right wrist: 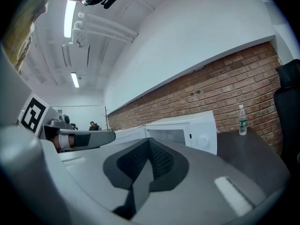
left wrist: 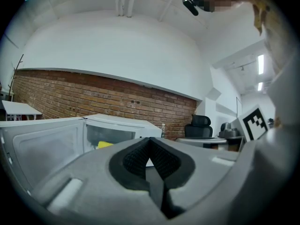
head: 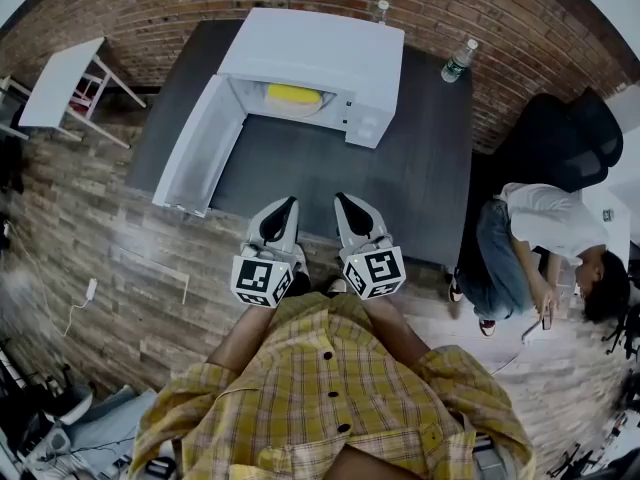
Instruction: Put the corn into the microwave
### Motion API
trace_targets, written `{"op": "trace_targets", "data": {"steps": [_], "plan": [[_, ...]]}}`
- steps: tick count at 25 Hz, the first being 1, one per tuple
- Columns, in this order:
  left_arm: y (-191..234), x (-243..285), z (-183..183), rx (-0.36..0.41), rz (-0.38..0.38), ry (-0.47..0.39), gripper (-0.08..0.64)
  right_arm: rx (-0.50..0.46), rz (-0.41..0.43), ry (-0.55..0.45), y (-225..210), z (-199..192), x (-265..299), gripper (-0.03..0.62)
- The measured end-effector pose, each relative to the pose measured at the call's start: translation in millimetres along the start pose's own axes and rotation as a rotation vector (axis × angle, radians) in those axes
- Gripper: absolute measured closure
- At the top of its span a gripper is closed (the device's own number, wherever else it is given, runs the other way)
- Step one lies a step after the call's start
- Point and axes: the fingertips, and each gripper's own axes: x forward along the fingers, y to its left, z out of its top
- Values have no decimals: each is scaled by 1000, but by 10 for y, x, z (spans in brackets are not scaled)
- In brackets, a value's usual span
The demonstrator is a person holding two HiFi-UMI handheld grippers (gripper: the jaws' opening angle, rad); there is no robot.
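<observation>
While both pairs of jaws are pressed together with nothing between them, the yellow ear of corn (head: 293,94) lies inside the boxy white microwave (head: 330,53), well apart from either gripper. The microwave's door (head: 195,148) hangs wide open to the left. The left gripper (head: 278,218) and the right gripper (head: 350,213) sit side by side at the near edge of the dark grey surface (head: 420,158), both pointing towards the oven. From the left gripper view the corn (left wrist: 105,144) shows as a yellow patch in the cavity, left of the closed jaws. A clear plastic water bottle (head: 458,60) stands right of the microwave.
</observation>
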Motion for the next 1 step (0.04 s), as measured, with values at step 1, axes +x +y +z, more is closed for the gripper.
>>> {"op": "trace_targets", "data": {"steps": [1], "plan": [[-12,-2,4,2,-7,0,560,0,1,1,3,-2,1,589]]}}
